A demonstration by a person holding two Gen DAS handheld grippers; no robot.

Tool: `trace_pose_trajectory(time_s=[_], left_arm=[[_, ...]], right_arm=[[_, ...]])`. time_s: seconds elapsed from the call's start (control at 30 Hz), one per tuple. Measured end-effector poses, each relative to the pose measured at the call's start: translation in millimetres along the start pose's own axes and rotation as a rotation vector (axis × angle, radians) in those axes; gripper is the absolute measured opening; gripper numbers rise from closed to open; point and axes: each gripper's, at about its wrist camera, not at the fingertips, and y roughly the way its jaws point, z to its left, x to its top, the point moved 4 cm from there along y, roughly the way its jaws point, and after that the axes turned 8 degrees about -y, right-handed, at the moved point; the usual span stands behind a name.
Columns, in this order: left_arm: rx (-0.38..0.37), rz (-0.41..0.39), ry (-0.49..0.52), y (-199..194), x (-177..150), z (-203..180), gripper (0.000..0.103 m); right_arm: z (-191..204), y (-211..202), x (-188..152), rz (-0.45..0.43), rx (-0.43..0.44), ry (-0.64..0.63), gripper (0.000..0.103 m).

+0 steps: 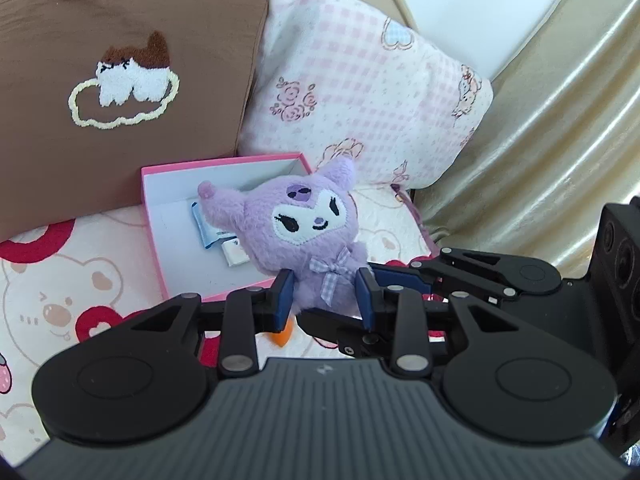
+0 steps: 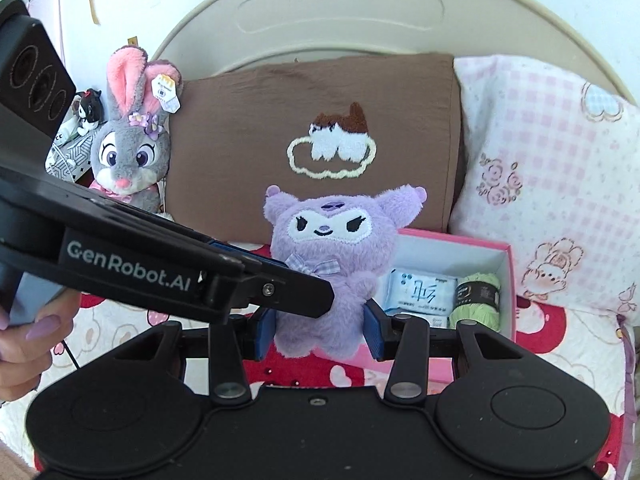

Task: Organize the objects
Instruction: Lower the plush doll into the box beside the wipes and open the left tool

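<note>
Bedding printed with bears [image 1: 60, 304] lies below; both hand-held grippers pinch the purple plush [image 2: 336, 264]: left hand-held gripper [image 1: 326, 294] at its lower body, right hand-held gripper [image 2: 318, 328] likewise; pink box [image 2: 508, 280] sits at three o'clock.

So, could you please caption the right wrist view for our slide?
Both tongs grip a purple plush toy before a pink box on the bed.

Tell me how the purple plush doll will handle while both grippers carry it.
The purple plush doll is probably soft and light: its fuzzy body bulges between the right gripper pads. It likely flops; its ear droops sideways in the left wrist view. The left gripper also pinches the body, so slipping seems unlikely.
</note>
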Motion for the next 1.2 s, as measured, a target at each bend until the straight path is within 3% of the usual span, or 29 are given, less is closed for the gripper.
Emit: trace_pose_trajectory(time_s=[0.47, 0.63, 0.9, 1.2], left_arm=[[-0.023, -0.016, -0.002, 9, 21, 3, 0.032], [0.035, -0.045, 0.0, 23, 28, 18, 0.032], [0.149, -0.053, 0.011, 90, 43, 51, 0.032], [0.269, 0.046, -0.039, 182, 52, 97, 0.033]], right_arm=[[-8, 8, 18, 0.033, -0.044, 0.019, 0.05], [-20, 36, 23, 0.032, 0.011, 0.018, 0.05], [-52, 108, 11, 0.003, 0.096, 0.053, 0.05], [-93, 202, -22, 0.072, 0.182, 0.106, 0.049]])
